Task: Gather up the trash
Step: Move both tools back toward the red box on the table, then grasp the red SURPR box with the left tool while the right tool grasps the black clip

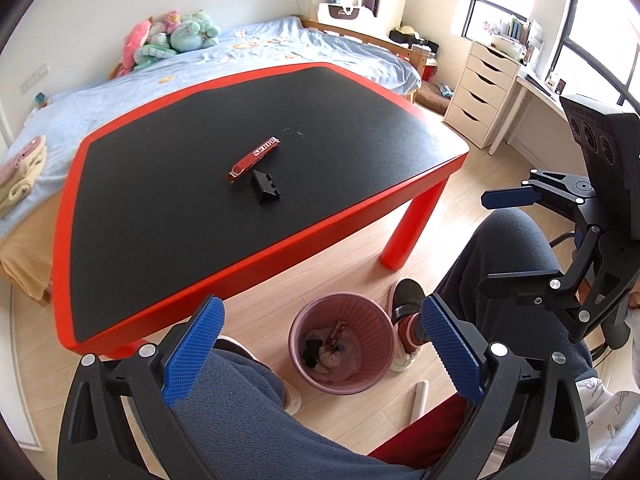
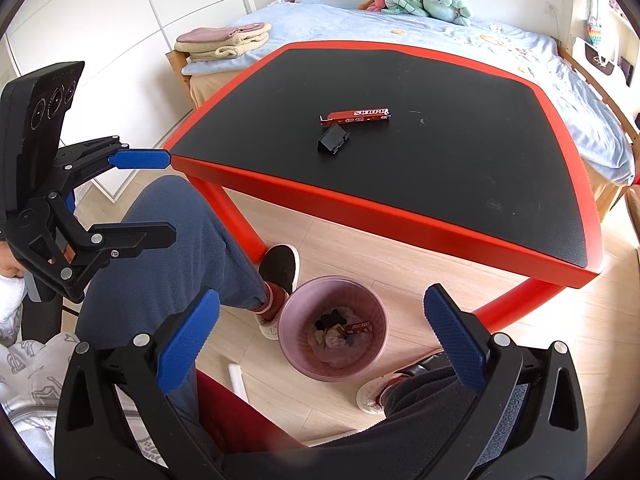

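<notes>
My left gripper (image 1: 320, 354) & right gripper (image 2: 320, 350) both spread wide, empty. Ribbed pink bin (image 2: 370, 320): contents hard to read. Red wrapper (image 1: 255, 157) flat beside black clip (image 1: 265, 191).

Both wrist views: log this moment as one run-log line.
left gripper open, empty | right gripper open, empty | red wrapper and black clip on table | pink bin on floor, trash inside

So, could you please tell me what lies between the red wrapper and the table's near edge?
Only the black clip, touching the red wrapper; beyond it the table is bare, in both views.
</notes>
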`<control>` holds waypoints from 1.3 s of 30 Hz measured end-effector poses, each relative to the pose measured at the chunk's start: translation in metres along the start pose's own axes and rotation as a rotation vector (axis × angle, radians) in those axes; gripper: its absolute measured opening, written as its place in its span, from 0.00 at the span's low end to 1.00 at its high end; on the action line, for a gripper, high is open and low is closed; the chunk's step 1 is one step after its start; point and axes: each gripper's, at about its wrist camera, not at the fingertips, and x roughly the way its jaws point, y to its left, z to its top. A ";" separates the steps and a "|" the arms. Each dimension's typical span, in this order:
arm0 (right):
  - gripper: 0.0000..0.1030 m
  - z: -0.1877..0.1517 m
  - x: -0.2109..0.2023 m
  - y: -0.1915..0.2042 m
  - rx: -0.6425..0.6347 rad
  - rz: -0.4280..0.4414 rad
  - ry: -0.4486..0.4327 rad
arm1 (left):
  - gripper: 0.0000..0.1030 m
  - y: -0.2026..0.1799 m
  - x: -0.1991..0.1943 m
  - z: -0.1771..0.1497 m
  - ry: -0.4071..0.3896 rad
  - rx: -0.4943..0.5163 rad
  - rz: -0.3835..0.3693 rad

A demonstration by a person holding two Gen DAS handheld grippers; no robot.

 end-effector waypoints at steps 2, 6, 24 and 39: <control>0.97 0.000 0.000 -0.001 0.002 0.000 -0.003 | 0.92 0.000 0.000 0.000 -0.001 -0.005 0.002; 0.97 -0.001 -0.001 -0.003 0.008 0.003 -0.003 | 0.92 0.002 0.000 0.000 0.003 -0.014 0.001; 0.97 0.016 -0.001 -0.004 0.011 0.008 -0.013 | 0.92 0.021 0.004 0.015 -0.006 -0.028 -0.001; 0.97 0.080 0.031 0.000 -0.009 0.035 -0.022 | 0.92 0.062 0.036 0.086 -0.015 0.050 -0.016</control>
